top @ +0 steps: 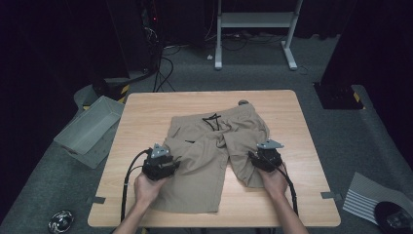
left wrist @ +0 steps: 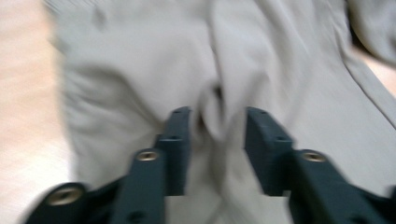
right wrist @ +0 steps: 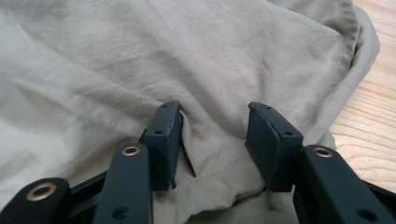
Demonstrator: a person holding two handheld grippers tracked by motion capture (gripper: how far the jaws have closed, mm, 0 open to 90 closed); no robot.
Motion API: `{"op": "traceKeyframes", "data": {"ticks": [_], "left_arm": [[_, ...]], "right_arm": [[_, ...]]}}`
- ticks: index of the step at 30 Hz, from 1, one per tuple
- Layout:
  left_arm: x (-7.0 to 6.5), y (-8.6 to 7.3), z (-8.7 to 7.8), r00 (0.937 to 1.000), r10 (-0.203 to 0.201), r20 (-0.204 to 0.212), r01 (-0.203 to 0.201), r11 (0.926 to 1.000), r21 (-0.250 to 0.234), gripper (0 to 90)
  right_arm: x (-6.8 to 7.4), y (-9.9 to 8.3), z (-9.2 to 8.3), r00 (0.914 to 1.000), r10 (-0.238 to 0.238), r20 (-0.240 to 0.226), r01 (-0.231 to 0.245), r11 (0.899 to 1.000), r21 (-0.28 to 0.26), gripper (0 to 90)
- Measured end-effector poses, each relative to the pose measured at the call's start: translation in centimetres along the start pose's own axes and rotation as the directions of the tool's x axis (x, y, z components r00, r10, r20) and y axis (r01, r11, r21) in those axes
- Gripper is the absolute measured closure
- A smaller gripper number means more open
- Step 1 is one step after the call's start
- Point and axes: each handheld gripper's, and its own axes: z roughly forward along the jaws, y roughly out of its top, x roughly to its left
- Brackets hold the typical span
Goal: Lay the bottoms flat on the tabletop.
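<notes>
Closest to the person, the two hands are seen at the near half of the wooden table (top: pixel 146 105), each holding one gripper over a pair of beige shorts (top: pixel 204 161). The left gripper (left wrist: pixel 217 123) is held above the shorts' left leg; its jaws stand apart, and a raised fold of cloth (left wrist: pixel 210 116) lies between them without being pressed (this view is blurred, so fine detail is not certain). The right gripper (right wrist: pixel 215 121) is placed at the hem of the other leg (right wrist: pixel 219 175), also with its jaws apart, and a small flap of fabric rises beside one pad but is not clamped.

Farther on, the shorts are spread flat in the middle of the table, with the waistband and its dark drawstring (top: pixel 212 121) toward the far edge. Beyond the table's left side, a grey bin (top: pixel 87 129) rests on the floor.

A likely risk is judged here: if the jaws are closed on the thin fold alone, only one layer may be caught, and the cloth may slip out or bunch unevenly when it is lifted.
</notes>
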Motion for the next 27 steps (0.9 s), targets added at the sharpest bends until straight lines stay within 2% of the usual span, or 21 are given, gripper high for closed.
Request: {"op": "traceKeyframes", "data": {"ticks": [2, 4, 5, 7, 9, 10, 12, 15, 17, 19, 21, 24, 27], "left_arm": [[0.6, 0.6, 0.9, 0.9995, -0.025, -0.02, 0.026, 0.9996, 0.01, 49.2], [0.9, 0.7, 2.1, 0.999, -0.041, -0.02, 0.041, 0.9983, 0.04, 48.7], [1.0, 0.5, 2.8, 0.9989, -0.046, -0.012, 0.047, 0.9966, 0.068, 50.6], [0.9, -0.2, 3.9, 0.9992, -0.04, 0.011, 0.038, 0.9931, 0.111, 60.2], [0.3, -0.9, 4.4, 0.9994, -0.014, 0.031, 0.01, 0.9917, 0.128, 72.4], [0.0, -1.1, 4.3, 0.9992, -0.001, 0.04, -0.003, 0.9932, 0.117, 77.1], [-0.7, -1.2, 3.9, 0.9982, 0.023, 0.055, -0.03, 0.9911, 0.129, 85.9], [-2.1, -1.2, 3.2, 0.9918, 0.091, 0.089, -0.104, 0.9823, 0.156, 87.6], [-2.7, -1.0, 2.7, 0.9882, 0.103, 0.114, -0.12, 0.9799, 0.159, 87.3], [-2.7, -0.4, 2.3, 0.9881, 0.095, 0.121, -0.112, 0.9838, 0.14, 83.9], [-2.2, 0.4, 1.8, 0.9912, 0.076, 0.108, -0.087, 0.9908, 0.103, 75.8], [-0.9, 1.5, 1.4, 0.9979, 0.026, 0.058, -0.03, 0.9977, 0.062, 62.9], [0.8, 2.4, 1.7, 0.9981, -0.057, 0.022, 0.056, 0.998, 0.03, 55.8]], "right_arm": [[0.0, 0.0, 0.0, 1.0, -0.001, 0.001, 0.001, 1.0, 0.0, 54.2], [0.0, 0.0, 0.0, 1.0, -0.002, 0.002, 0.002, 1.0, -0.001, 54.2], [0.0, 0.0, 0.0, 1.0, -0.002, 0.002, 0.002, 1.0, -0.001, 54.2], [0.0, 0.0, 0.0, 1.0, -0.003, 0.003, 0.003, 1.0, -0.001, 54.2], [0.1, 0.0, 0.0, 1.0, -0.005, 0.005, 0.005, 1.0, -0.001, 54.1], [0.1, 0.0, 0.0, 1.0, -0.006, 0.005, 0.006, 1.0, -0.001, 54.1], [0.1, 0.0, 0.0, 1.0, -0.005, 0.006, 0.005, 1.0, -0.002, 54.1], [0.1, 0.0, 0.0, 1.0, -0.005, 0.005, 0.005, 1.0, -0.002, 54.1], [0.0, 0.0, 0.0, 1.0, -0.005, 0.005, 0.005, 1.0, -0.001, 54.1], [0.0, 0.0, 0.0, 1.0, -0.003, 0.004, 0.003, 1.0, -0.001, 54.1], [0.0, 0.0, 0.0, 1.0, -0.002, 0.003, 0.002, 1.0, -0.001, 54.1], [0.0, 0.0, 0.0, 1.0, -0.003, 0.003, 0.003, 1.0, -0.001, 54.1], [0.0, 0.0, 0.0, 1.0, -0.002, 0.003, 0.002, 1.0, -0.001, 54.1]]}}
